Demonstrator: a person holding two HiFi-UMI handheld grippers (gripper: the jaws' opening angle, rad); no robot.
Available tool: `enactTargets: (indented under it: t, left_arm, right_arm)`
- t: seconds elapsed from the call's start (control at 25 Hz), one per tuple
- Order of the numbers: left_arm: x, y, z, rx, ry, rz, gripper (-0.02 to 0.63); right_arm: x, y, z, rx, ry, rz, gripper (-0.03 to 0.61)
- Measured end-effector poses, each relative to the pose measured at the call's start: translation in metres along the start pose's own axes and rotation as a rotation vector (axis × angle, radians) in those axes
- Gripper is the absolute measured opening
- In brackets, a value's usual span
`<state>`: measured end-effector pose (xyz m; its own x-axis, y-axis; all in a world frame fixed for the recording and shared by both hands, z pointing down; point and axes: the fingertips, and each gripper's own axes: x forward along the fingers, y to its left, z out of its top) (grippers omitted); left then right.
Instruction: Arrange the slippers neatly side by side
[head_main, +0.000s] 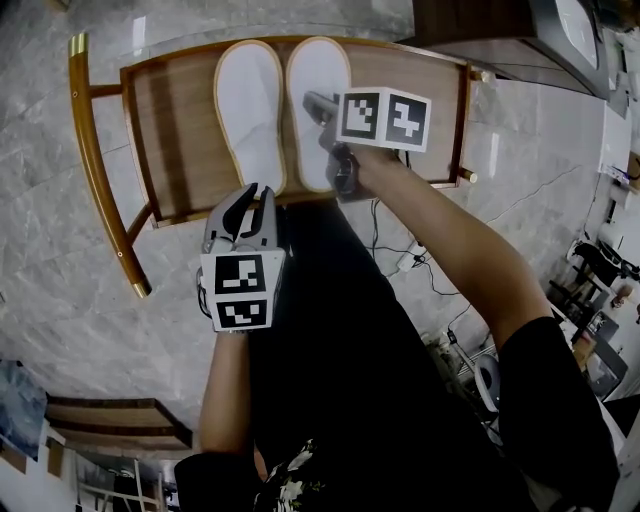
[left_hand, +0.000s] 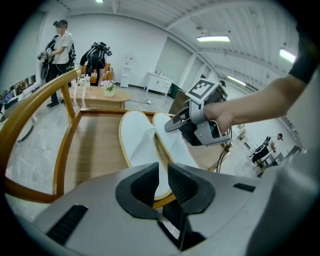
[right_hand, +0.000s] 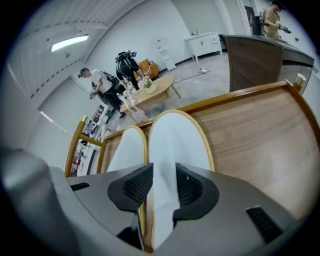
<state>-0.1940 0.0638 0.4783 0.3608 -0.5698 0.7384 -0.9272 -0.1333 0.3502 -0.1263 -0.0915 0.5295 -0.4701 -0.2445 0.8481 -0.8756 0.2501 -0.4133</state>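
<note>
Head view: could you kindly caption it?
Two white slippers side by side on a wooden surface; right gripper over one.

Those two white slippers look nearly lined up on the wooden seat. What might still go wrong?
The right gripper has its open jaws around the near end of the right slipper; lifting away might snag it and skew the pair. Both slippers end near the seat edge; a bump might push one off.

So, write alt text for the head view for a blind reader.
Two white slippers lie side by side on a wooden bench, seen from above. The right claw is at the right slipper; the left claw, empty, hovers by the bench's near edge.
</note>
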Motion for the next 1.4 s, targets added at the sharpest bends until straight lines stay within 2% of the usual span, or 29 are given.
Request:
enactTargets:
  t: [0.12, 0.28, 0.44, 0.48, 0.52, 0.56, 0.64, 0.76, 0.88, 1.08, 1.24, 1.4]
  left_arm:
    - [-0.001, -0.003, 0.004, 0.016, -0.006, -0.002, 0.054]
    - [-0.007, -0.001, 0.014, 0.058, -0.015, 0.001, 0.054]
    - [-0.023, 0.002, 0.036, 0.093, -0.059, 0.024, 0.041]
    - [-0.028, 0.002, 0.043, 0.104, -0.075, 0.033, 0.038]
    - [-0.033, 0.003, 0.050, 0.117, -0.090, 0.043, 0.032]
    - [-0.039, 0.003, 0.057, 0.132, -0.103, 0.053, 0.028]
    - [-0.051, 0.001, 0.068, 0.157, -0.121, 0.071, 0.023]
    - [-0.082, -0.005, 0.083, 0.196, -0.146, 0.104, 0.015]
    - [-0.119, -0.006, 0.110, 0.242, -0.223, 0.170, 0.011]
    - [-0.173, -0.009, 0.164, 0.308, -0.452, 0.281, 0.006]
    - [-0.201, -0.023, 0.204, 0.388, -0.621, 0.292, 0.006]
    - [-0.214, -0.041, 0.218, 0.409, -0.670, 0.289, 0.006]
  right_arm:
    - [-0.007, 0.007, 0.005, -0.083, -0.025, 0.017, 0.149]
    - [-0.029, 0.018, 0.011, -0.195, -0.072, 0.035, 0.156]
    - [-0.065, 0.025, 0.008, -0.237, -0.129, 0.062, 0.151]
    - [-0.077, 0.023, 0.007, -0.236, -0.156, 0.057, 0.111]
    - [-0.090, 0.022, 0.007, -0.242, -0.194, 0.048, 0.043]
    - [-0.104, 0.021, 0.008, -0.254, -0.237, 0.037, 0.010]
    - [-0.134, 0.023, 0.010, -0.281, -0.324, 0.032, 0.000]
    - [-0.185, 0.037, 0.003, -0.247, -0.426, 0.075, 0.000]
    - [-0.229, 0.056, 0.006, -0.267, -0.540, 0.097, 0.000]
    - [-0.262, 0.077, 0.020, -0.473, -0.670, 0.030, 0.000]
    - [-0.295, 0.094, 0.049, -0.564, -0.829, -0.014, 0.000]
    - [-0.328, 0.103, 0.056, -0.631, -0.924, -0.034, 0.000]
